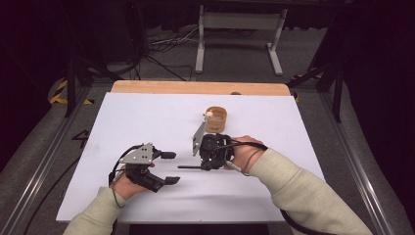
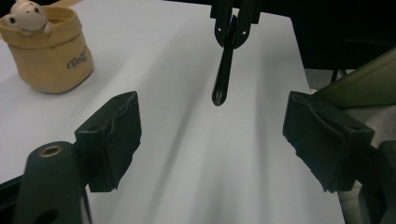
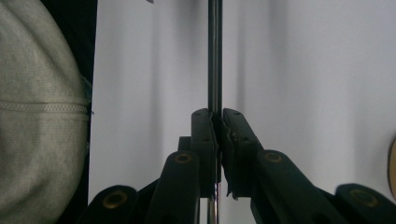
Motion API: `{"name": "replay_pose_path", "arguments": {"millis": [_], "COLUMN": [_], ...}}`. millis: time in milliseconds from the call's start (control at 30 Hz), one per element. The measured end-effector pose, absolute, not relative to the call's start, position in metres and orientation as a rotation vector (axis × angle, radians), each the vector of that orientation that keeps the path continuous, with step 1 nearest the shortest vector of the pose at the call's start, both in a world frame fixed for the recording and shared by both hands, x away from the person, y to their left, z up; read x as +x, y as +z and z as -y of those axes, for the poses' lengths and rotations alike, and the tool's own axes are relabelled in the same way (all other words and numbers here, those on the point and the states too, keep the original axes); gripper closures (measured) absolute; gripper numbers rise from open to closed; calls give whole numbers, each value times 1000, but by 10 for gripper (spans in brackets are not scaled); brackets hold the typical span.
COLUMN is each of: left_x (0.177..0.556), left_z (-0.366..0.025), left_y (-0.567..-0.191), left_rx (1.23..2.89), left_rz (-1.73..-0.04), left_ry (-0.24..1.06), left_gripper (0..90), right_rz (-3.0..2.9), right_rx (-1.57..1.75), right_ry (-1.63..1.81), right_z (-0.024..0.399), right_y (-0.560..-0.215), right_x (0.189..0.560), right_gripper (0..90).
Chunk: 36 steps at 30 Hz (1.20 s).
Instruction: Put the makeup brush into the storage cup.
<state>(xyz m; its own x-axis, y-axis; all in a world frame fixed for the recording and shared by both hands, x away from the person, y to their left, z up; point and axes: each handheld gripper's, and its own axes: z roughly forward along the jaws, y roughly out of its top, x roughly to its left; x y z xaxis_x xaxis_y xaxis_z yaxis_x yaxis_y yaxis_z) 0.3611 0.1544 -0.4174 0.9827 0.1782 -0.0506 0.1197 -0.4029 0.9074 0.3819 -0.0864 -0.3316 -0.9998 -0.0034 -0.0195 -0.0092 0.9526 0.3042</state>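
Pen (image 2: 223,77) is the thing here, a thin black stick pinched tight in the right gripper (image 1: 208,159), jutting level over the white table (image 1: 147,117) toward the left gripper (image 1: 169,168). Left one's jaws stand wide apart with nothing between them, lined up on the pen's tip. Looks like a handover to me, and with that thin a shaft, closing off-centre could knock it skew or drop it. Tan cup (image 1: 216,119) with a little bear sits well behind.
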Motion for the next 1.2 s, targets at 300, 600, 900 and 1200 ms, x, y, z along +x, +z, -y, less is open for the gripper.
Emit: {"name": "replay_pose_path", "arguments": {"millis": [300,600,900,1200], "left_x": [364,365,364,362], "left_z": [-145,-139,-134,-126], "left_y": [-416,-411,-409,-409], "left_rx": [2058,2132,2192,2245], "left_rz": [-161,-111,-78,-45], "left_ry": [33,53,58,60], "left_gripper": [327,500,596,758], "right_rz": [-3103,-3112,-3136,-3136], "right_rx": [-23,-45,-48,-57], "right_ry": [454,467,437,424], "right_z": [82,79,75,73], "right_y": [-335,-339,-342,-345], "right_x": [380,380,379,379], "right_gripper": [840,840,840,840]}}
